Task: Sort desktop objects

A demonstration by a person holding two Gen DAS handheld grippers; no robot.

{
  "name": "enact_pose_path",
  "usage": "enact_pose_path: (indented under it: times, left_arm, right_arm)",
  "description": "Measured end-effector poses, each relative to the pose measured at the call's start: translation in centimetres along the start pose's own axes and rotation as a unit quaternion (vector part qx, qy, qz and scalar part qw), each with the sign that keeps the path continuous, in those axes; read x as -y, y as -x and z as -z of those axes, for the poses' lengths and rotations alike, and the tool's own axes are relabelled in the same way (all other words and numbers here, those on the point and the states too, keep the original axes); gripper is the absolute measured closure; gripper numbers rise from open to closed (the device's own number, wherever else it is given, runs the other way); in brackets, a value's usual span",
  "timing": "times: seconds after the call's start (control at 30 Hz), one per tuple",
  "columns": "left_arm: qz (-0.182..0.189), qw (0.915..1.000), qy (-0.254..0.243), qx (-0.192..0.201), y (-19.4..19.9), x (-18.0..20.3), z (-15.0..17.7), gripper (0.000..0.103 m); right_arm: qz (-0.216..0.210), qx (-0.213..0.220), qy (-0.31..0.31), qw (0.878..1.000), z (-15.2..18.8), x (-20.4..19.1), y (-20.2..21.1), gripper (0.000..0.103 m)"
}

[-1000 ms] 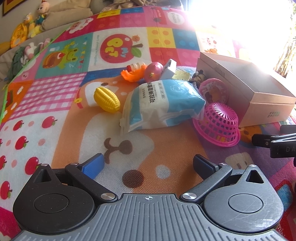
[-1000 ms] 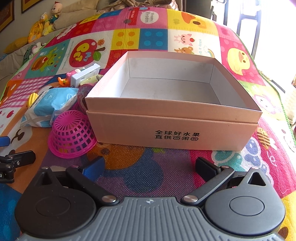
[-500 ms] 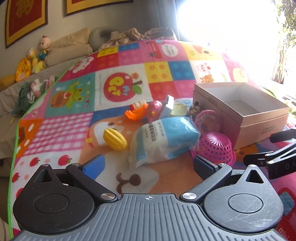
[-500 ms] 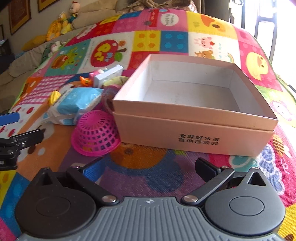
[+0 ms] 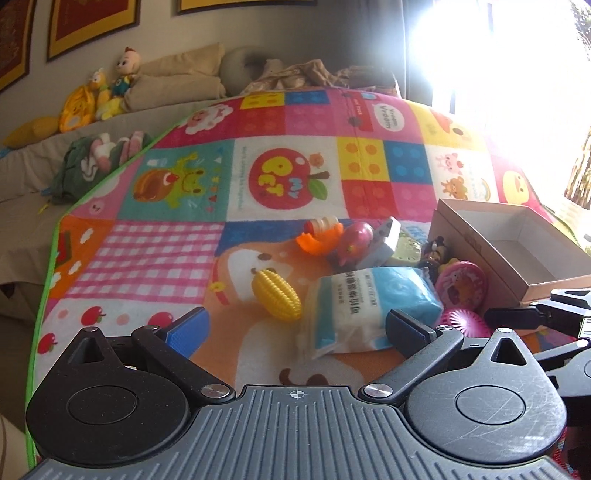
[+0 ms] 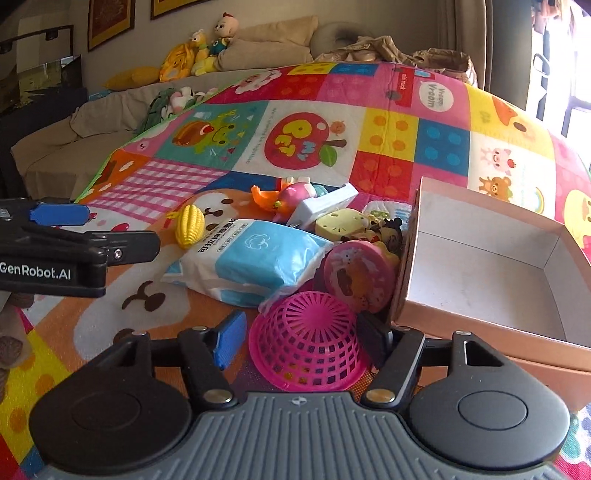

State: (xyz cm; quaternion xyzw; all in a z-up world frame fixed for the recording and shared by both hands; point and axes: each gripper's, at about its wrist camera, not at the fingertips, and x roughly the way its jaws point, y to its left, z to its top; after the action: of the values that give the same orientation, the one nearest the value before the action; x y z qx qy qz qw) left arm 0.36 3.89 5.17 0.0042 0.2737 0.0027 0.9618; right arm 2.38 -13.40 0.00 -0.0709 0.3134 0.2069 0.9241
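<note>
Cardboard box point(image 6: 480, 273), bare inside

Patchwork play mat point(image 5: 295, 177), plush toys point(image 6: 207, 48), framed pictures point(image 5: 92, 22)

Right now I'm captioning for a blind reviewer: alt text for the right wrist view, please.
The right gripper is closing its fingers around an upturned pink basket on a colourful play mat. An empty cardboard box sits to its right, with a wipes pack, toy corn and small toys behind.

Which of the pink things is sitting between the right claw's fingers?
The upturned pink basket, a lattice dome lying mouth-down. The round pink case with a cartoon picture lies farther off, against the cardboard box.
</note>
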Motion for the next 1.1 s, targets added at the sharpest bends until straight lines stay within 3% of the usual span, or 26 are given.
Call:
enact_pose_path:
  times: [0.1,0.17,0.23,0.33,0.4,0.47,0.53,0.63,0.8,0.87,0.97,1.0,1.1]
  left_arm:
    - [0.009,0.9999,-0.005,-0.008,-0.3,0.8,0.0,0.000]
    - [0.014,0.9998,-0.009,-0.009,-0.5,1.2,0.2,0.000]
    - [0.018,0.9996,-0.012,-0.020,-1.0,1.6,0.5,0.000]
    - [0.023,0.9990,-0.016,-0.034,-1.5,2.2,0.9,0.000]
    - [0.028,0.9988,-0.020,-0.035,-1.4,2.7,1.0,0.000]
    - [0.035,0.9986,-0.023,-0.032,-1.0,3.1,0.9,0.000]
    - [0.040,0.9986,-0.027,-0.024,-0.5,3.3,0.7,0.000]
    - [0.038,0.9988,-0.029,-0.015,0.1,2.9,0.6,0.000]
    - [0.016,0.9995,-0.015,-0.024,-0.2,1.1,0.9,0.000]
    - [0.012,0.9994,-0.004,-0.031,-0.5,0.5,1.1,0.000]
    - [0.008,0.9993,0.004,-0.037,-0.9,-0.1,1.4,0.000]
    - [0.004,0.9992,0.006,-0.039,-1.0,-0.2,1.5,0.000]
    - [-0.013,0.9987,0.022,-0.045,-1.4,-0.9,1.6,0.000]
  right_arm:
    - [-0.089,-0.010,0.002,0.996,0.4,0.3,1.5,0.036]
    - [-0.101,0.000,0.014,0.995,1.1,1.0,3.4,0.029]
    - [-0.053,0.034,0.014,0.998,2.0,2.6,5.6,0.015]
    - [0.037,0.069,-0.030,0.996,3.0,6.4,8.2,0.011]
    - [0.089,0.086,-0.091,0.988,3.4,9.9,9.8,0.007]
    - [0.140,0.110,-0.165,0.970,3.8,13.1,10.6,0.000]
    - [0.156,0.117,-0.214,0.957,3.9,15.6,10.1,0.000]
    - [0.155,0.098,-0.256,0.949,3.5,18.4,7.7,0.000]
    - [0.120,0.095,-0.258,0.954,2.2,18.0,5.0,0.000]
    - [0.115,0.094,-0.249,0.957,1.6,17.1,4.5,0.000]
    - [0.072,0.089,-0.233,0.966,1.2,16.2,4.5,0.000]
    - [0.078,0.095,-0.224,0.967,1.2,15.5,4.7,0.000]
    - [0.079,0.128,-0.134,0.979,1.0,11.3,6.7,0.000]
